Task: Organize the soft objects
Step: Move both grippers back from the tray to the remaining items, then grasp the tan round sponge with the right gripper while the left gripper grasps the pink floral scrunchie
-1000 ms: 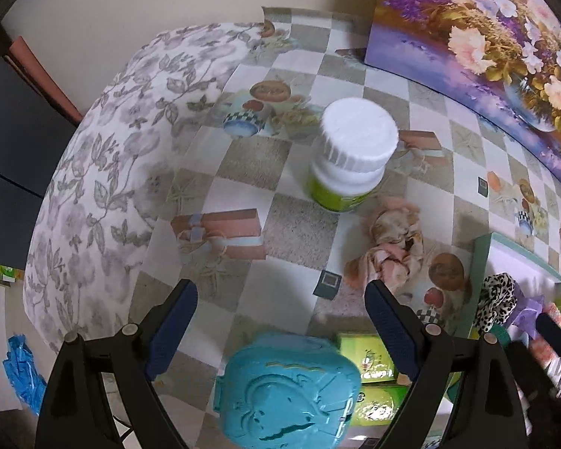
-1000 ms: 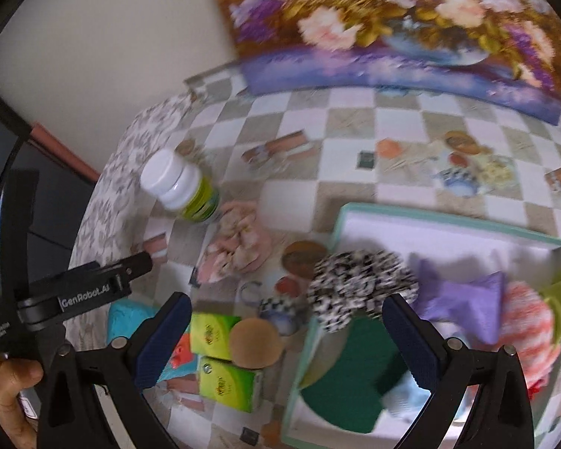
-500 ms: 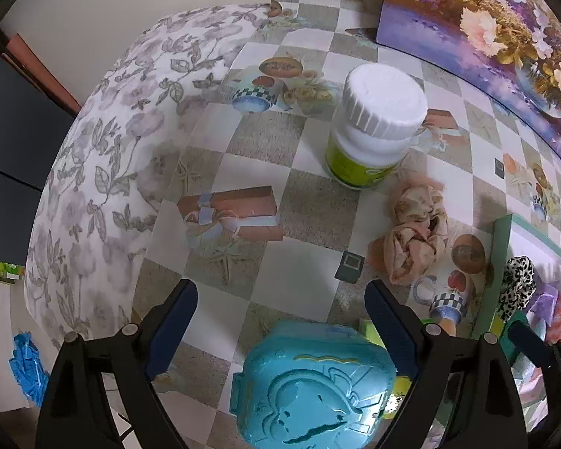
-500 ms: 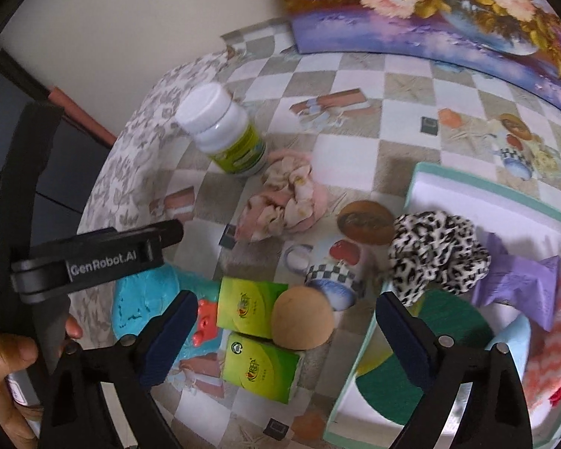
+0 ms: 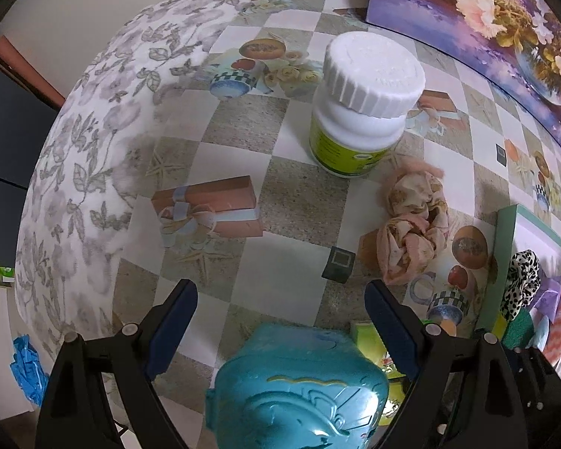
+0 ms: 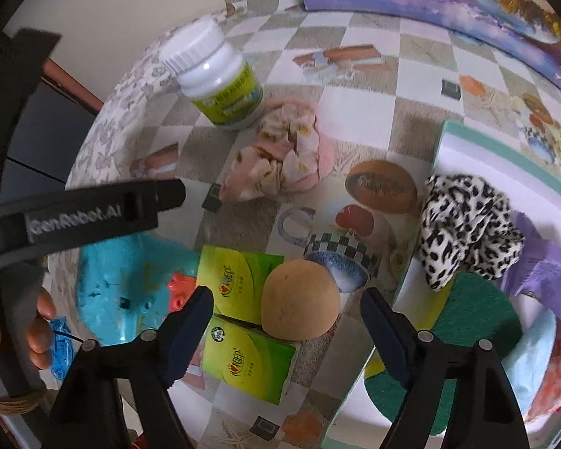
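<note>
Both tongs gape wide, gripping nothing: right tongs (image 6: 286, 308) flank the tan ball (image 6: 299, 299); pink scrunchie (image 5: 411, 232) lies just beyond left tongs (image 5: 280, 310).

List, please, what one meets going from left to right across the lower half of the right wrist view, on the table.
Turquoise plastic toy case → green boxes → tan ball → leopard-print scrunchie → purple packet.
</note>
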Motion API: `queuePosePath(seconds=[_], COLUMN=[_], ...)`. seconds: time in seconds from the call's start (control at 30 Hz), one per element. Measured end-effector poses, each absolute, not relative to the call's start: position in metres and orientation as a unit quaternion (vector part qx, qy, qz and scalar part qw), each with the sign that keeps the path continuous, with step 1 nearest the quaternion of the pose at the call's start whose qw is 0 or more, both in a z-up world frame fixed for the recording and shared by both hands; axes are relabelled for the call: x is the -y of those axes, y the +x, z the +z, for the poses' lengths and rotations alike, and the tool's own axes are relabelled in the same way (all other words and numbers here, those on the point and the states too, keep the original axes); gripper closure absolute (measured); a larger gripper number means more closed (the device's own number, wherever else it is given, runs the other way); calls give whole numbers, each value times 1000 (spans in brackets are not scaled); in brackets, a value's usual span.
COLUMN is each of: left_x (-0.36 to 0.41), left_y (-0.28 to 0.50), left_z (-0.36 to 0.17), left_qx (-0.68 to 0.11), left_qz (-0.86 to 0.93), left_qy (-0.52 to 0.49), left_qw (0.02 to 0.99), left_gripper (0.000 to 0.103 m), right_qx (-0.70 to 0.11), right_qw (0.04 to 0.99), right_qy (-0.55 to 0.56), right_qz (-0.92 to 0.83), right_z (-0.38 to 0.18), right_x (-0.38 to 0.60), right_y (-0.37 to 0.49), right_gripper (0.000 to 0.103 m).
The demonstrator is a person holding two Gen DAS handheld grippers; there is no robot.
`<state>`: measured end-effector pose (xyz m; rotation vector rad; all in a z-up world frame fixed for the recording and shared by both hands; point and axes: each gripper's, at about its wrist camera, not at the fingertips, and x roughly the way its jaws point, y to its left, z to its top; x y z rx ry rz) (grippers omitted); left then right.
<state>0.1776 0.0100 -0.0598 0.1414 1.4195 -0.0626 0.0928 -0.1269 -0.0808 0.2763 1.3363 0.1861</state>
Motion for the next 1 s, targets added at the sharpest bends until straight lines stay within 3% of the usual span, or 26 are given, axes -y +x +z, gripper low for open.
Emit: queuePosePath(seconds=[0.13,0.27,0.33,0.4,1.0], left_x=[-8,-6,-5,-4,4], left_y=[179,180,180,180,186], left_z=[-60,-60,-60,-60,-49], left_qx=[-652,-652,-652,-651,-637], left_qz=[-30,-33,-34,-35,-49], left_qy=[66,66,67,67,36], left_qw=[755,755,755,755,769], left_gripper=[12,12,12,12,12], right_qx=[-615,-625,-626,-623,-586], right_qw=[774,768,768,769,795], right_qy=[122,113,109,115,131], right_qz=[87,83,80,81,81], right_z=[-81,-89,-92,-91,-59], right_x=[125,122,121,123,143], right_y=[94,95,95,96,92], right_gripper=[26,47,47,56,60])
